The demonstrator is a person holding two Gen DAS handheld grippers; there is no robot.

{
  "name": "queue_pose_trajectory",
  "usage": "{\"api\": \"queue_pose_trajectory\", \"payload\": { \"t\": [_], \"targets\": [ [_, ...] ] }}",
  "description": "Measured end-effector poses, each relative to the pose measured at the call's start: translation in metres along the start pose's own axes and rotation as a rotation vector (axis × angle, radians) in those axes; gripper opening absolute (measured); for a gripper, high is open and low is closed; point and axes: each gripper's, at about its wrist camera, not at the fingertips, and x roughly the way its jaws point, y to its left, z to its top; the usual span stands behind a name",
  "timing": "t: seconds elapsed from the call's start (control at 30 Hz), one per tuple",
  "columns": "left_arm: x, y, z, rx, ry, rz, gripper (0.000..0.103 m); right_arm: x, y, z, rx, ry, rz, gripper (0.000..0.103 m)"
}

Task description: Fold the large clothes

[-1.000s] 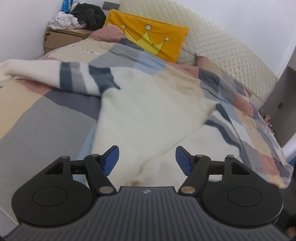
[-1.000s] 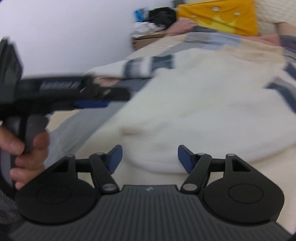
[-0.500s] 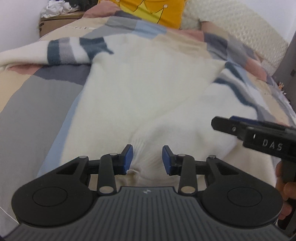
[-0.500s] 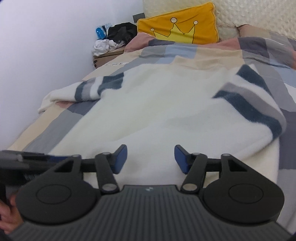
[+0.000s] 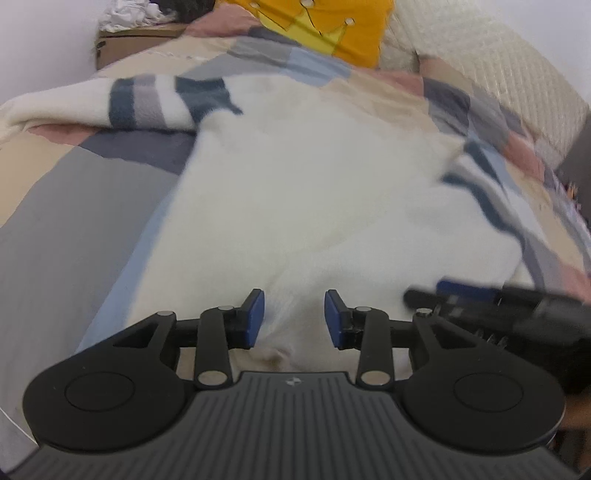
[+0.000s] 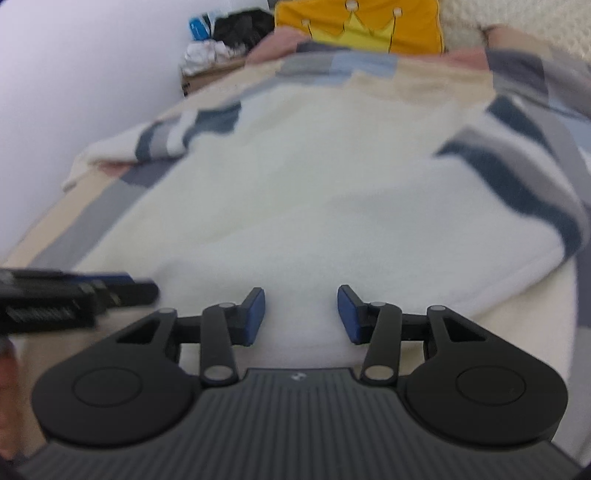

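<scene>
A cream sweater (image 5: 295, 184) lies flat on the bed, its near hem toward me. One striped sleeve (image 5: 155, 103) stretches out to the left. The other sleeve (image 6: 517, 166) is folded across the body. My left gripper (image 5: 294, 319) hangs low over the left part of the hem. Its jaws are opening a little, hem fabric lies between them, and the pads do not press it. Over the right part of the hem, my right gripper (image 6: 301, 315) is closing with cream fabric between its pads, untouched. The right gripper's fingers (image 5: 461, 290) show at the side in the left wrist view.
A patchwork duvet (image 5: 74, 221) covers the bed. A yellow crown pillow (image 5: 332, 26) leans on the quilted headboard (image 5: 498, 74). A cardboard box (image 5: 129, 40) with piled clothes stands at the far left by the wall (image 6: 74, 74). A hand (image 6: 7, 369) shows at the left edge.
Both grippers came down and forward to the sweater's near hem and their jaws narrowed. The two grippers now sit side by side, each at the edge of the other's view.
</scene>
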Motion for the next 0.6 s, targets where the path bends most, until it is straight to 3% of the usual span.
{"api": "queue_pose_trajectory", "payload": {
  "t": [0.07,0.2,0.33,0.6],
  "targets": [
    [-0.008,0.006,0.007,-0.034,-0.075,0.033,0.057,0.001,0.001,0.001,-0.005,0.000,-0.003,0.047],
    [-0.022,0.029,0.023,-0.117,-0.186,0.101,0.065,0.000,0.004,0.001,-0.018,-0.002,-0.010,0.047],
    [-0.027,0.068,0.055,-0.229,-0.239,0.184,0.069,-0.003,0.004,0.003,-0.024,-0.012,-0.006,0.048],
    [-0.016,0.188,0.105,-0.555,-0.282,0.257,0.076,-0.005,0.019,0.003,-0.080,-0.008,0.060,0.048]
  ]
}}
